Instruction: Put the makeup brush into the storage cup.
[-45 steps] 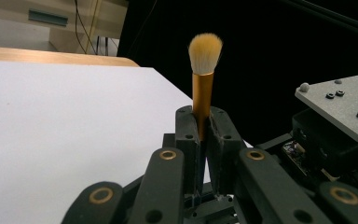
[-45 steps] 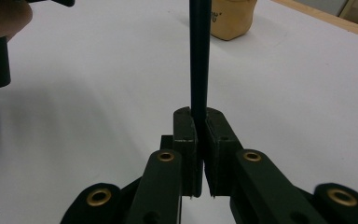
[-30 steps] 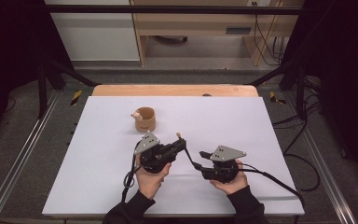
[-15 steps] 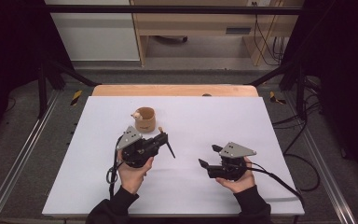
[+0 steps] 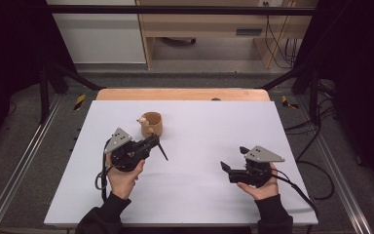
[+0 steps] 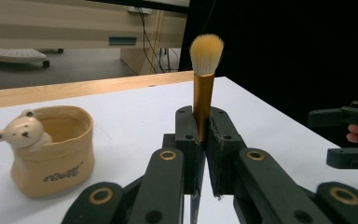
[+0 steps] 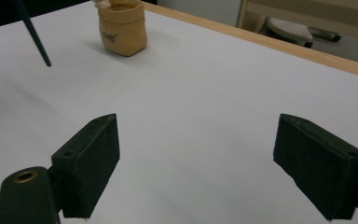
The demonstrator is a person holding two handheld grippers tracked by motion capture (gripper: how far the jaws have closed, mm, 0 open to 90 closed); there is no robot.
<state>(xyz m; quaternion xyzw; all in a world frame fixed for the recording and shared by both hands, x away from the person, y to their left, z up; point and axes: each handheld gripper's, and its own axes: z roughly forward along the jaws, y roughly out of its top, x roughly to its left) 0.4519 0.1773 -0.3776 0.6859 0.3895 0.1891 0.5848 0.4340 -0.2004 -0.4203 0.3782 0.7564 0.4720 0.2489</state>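
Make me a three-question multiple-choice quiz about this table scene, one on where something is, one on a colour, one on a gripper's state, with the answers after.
1. Where does the bear pot stand?
A. On the white table top, near the left gripper
B. On the floor
C. Between the right gripper's jaws

2. What colour is the ferrule of the makeup brush?
A. Blue
B. Golden orange
C. Green

3. How is the right gripper?
A. Shut on the brush
B. Shut on the pot
C. Open, nothing between its jaws

Answers: 1 A, the high view shows the pot on the table just beyond the left gripper. 2 B, the left gripper view shows a golden orange ferrule under pale bristles, clamped between the jaws. 3 C, the right gripper view shows its jaws wide apart over bare table; they have just been opening.
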